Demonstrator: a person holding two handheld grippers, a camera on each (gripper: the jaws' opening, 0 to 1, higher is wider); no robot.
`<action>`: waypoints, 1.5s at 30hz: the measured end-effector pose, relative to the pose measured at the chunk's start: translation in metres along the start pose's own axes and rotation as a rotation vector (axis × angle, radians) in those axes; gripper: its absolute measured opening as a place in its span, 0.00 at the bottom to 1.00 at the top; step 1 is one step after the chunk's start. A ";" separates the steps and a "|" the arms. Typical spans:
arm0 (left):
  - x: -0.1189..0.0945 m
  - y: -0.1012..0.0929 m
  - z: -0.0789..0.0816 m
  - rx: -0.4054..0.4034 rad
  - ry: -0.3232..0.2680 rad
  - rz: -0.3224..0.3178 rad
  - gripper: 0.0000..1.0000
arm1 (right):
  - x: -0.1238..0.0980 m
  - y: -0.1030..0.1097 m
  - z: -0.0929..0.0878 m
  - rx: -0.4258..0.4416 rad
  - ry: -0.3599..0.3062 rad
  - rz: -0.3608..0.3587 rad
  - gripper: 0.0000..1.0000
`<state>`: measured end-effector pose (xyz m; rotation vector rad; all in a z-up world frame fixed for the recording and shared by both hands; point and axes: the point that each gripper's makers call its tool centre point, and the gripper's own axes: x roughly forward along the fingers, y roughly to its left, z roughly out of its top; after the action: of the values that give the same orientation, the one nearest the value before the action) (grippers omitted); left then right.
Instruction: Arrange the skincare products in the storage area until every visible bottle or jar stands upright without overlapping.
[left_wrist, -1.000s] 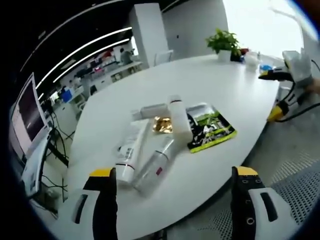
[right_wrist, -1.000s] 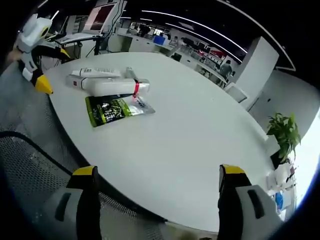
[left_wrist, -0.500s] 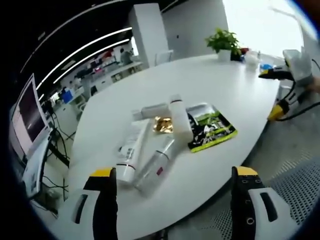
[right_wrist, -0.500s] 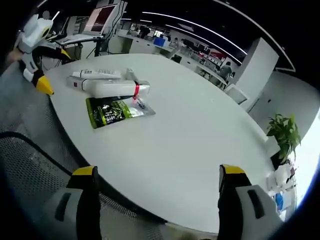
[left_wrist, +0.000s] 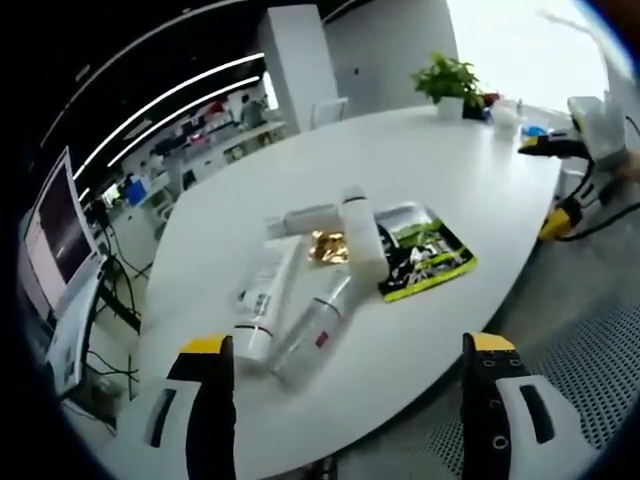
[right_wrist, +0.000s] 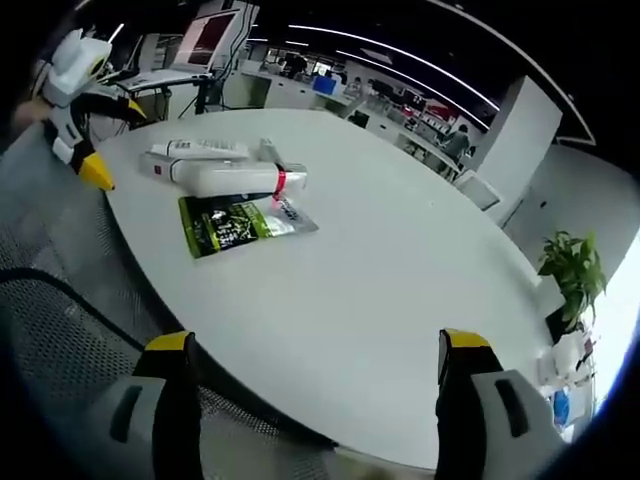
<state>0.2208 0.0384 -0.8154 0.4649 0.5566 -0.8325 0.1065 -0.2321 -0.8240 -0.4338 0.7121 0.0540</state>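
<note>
1. The bottles (left_wrist: 320, 290) lie in a heap mid-table (left_wrist: 450, 160), touching the green pouch (left_wrist: 425, 255).
2. Left gripper (left_wrist: 345, 405) and right gripper (right_wrist: 310, 400) hover released, off the near edge.
3. Grasp the topmost bottle first, near its middle, and stand it apart.

White bottles (left_wrist: 361, 235), green-black pouch (left_wrist: 428, 255)
</note>
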 end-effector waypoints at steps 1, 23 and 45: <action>0.000 0.000 -0.001 -0.001 0.005 0.000 0.92 | 0.000 0.001 0.000 -0.006 0.001 0.005 1.00; -0.001 0.003 -0.001 0.000 0.010 0.026 0.90 | 0.000 0.023 0.021 -0.182 -0.078 0.144 1.00; 0.000 0.010 -0.009 -0.005 0.063 0.057 0.89 | 0.009 0.037 0.040 -0.262 -0.145 0.253 1.00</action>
<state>0.2260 0.0495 -0.8212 0.5011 0.6012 -0.7642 0.1312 -0.1833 -0.8163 -0.5813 0.6151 0.4172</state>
